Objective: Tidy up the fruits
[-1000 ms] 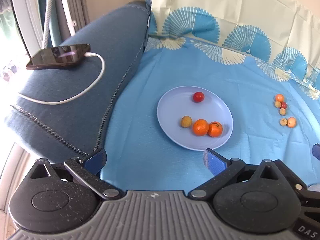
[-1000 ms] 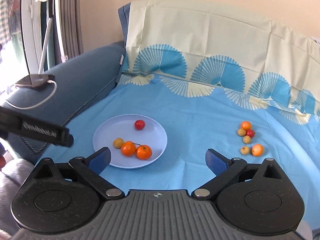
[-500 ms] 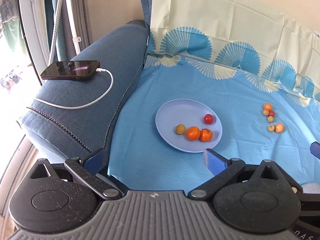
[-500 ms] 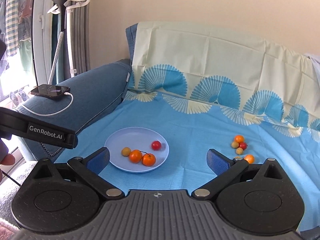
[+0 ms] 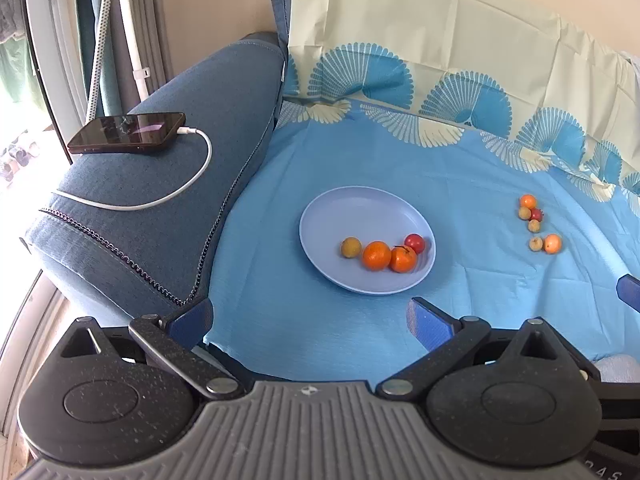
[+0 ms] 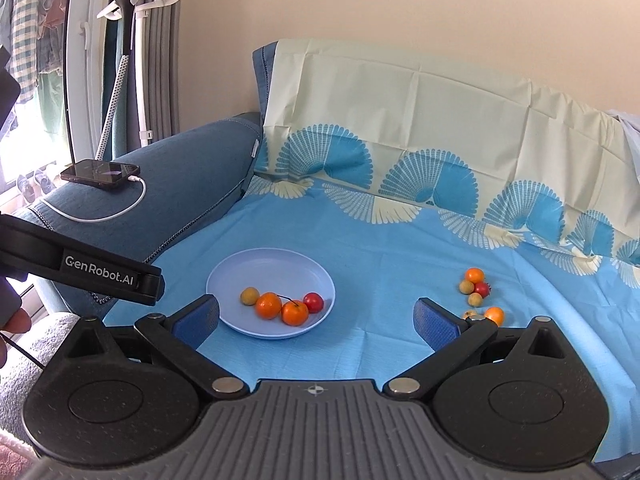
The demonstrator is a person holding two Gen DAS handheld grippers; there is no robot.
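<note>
my left gripper (image 5: 310, 320) hangs over the near edge of the light blue fan-patterned sheet (image 5: 460, 184) with its blue-padded fingers spread wide and nothing between them, and my right gripper (image 6: 316, 316) is the same, fingers wide apart and empty. compared with a second ago both cameras have pulled back and up: the round pale blue plate (image 5: 344, 208) now sits farther from my fingertips and more of the cream backrest cover shows behind it. on the plate lie four fruits, a small yellow-brown round fruit (image 5: 351, 247) to the left, two orange tangerines (image 5: 377, 255) touching each other, and a red cherry tomato (image 5: 414, 243). that red one has changed place: a second ago it sat alone near the plate's far side, and now it rests just beside the right tangerine. the loose cluster of small orange, yellow and red fruits (image 5: 536, 222) lies well apart on the sheet to the right of the plate, in the same arrangement as before. in the right wrist view two of them sit just past my right fingertip. on the dark blue sofa armrest (image 5: 160, 200) the black smartphone (image 5: 126, 132) lies with its white charging cable (image 5: 168, 196) plugged in, unchanged. the left gripper's black side, printed genrobot.ai, crosses the left edge of the right wrist view, with a fingertip of my hand showing below it.
</note>
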